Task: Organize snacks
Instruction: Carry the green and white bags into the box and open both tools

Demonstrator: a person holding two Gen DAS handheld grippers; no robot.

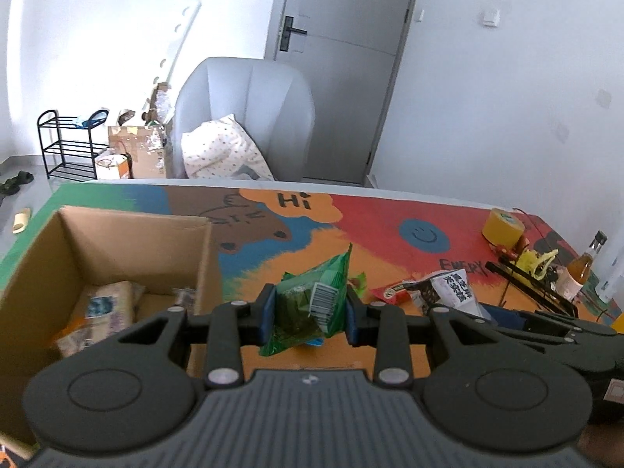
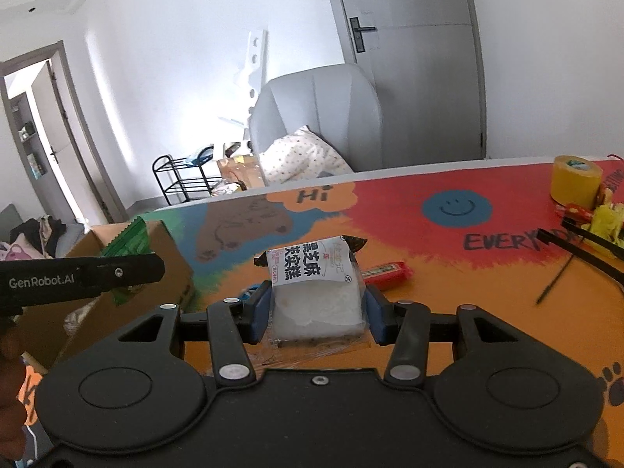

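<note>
A green packet (image 1: 312, 304), a white black-lettered packet (image 2: 316, 296), a multicoloured painted table (image 2: 448, 312).

The box (image 1: 117, 273) sits on the bench (image 1: 390, 234) at the left, with some packets (image 1: 105, 308) lying inside it. Just right of the box, the left tongs (image 1: 310, 312) hold a snack bag (image 1: 312, 304) above the bench. Further right, the right tongs (image 2: 318, 312) hold a cake pack (image 2: 316, 292). A long snack bar (image 2: 386, 271) lies on the bench behind that pack. The tape roll (image 2: 575, 181) stands far to the right. A chair (image 1: 249, 109) with a pillow (image 1: 224, 152) on it is behind the bench.
</note>
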